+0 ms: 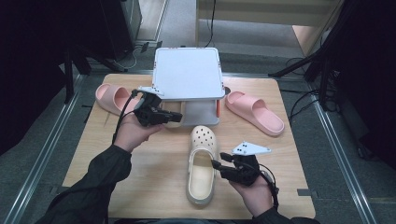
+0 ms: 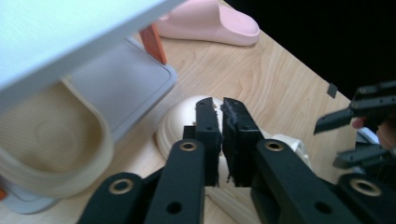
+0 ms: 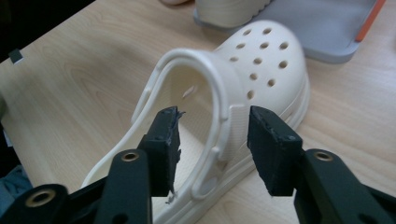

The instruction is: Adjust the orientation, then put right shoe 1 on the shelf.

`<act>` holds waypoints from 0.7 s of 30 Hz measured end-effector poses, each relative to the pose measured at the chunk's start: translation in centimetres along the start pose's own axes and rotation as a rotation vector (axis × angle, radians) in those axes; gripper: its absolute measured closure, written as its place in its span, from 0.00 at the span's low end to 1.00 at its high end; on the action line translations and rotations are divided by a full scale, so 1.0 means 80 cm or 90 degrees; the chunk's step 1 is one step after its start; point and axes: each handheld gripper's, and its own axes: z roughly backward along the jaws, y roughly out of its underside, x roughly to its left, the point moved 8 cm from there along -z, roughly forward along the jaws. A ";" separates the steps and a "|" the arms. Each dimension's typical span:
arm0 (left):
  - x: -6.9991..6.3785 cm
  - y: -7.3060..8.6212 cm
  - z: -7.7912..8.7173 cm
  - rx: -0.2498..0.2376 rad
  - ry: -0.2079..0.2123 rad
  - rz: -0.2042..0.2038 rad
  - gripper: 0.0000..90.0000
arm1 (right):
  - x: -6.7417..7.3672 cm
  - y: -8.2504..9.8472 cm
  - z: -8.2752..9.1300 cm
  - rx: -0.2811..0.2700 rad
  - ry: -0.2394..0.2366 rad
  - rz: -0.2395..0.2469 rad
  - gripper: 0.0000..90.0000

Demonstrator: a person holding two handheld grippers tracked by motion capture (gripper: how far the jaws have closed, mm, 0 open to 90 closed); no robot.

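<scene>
A cream clog [image 1: 202,163] with holes in its toe lies on the wooden table, toe pointing away from me. My right gripper [image 1: 218,163] sits at the clog's right side, near the heel. In the right gripper view its jaws [image 3: 217,119] stand open on either side of the clog's [image 3: 261,60] side wall and strap, with gaps at both pads. My left gripper [image 1: 175,116] hangs in front of the white two-tier rack [image 1: 187,72], shut with nothing between its jaws [image 2: 221,105]. A second cream clog [image 2: 51,140] rests on the rack's lower grey shelf [image 2: 126,88].
One pink slide [image 1: 114,98] lies left of the rack, another pink slide [image 1: 254,112] to its right. The rack has orange legs [image 2: 154,44]. Bare wood stretches along the table's front left. Dark stands and cables surround the table.
</scene>
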 end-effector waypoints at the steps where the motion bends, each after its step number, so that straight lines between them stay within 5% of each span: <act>1: 0.002 -0.005 0.001 -0.005 -0.003 0.001 0.96 | 0.002 0.003 -0.002 0.002 -0.002 -0.004 0.58; 9: 0.039 -0.042 0.017 -0.007 -0.027 0.003 0.95 | 0.002 0.018 -0.012 0.018 -0.002 -0.058 0.53; 21: 0.089 -0.048 0.026 -0.015 -0.068 0.019 0.95 | -0.002 0.029 -0.041 0.055 0.014 -0.069 0.53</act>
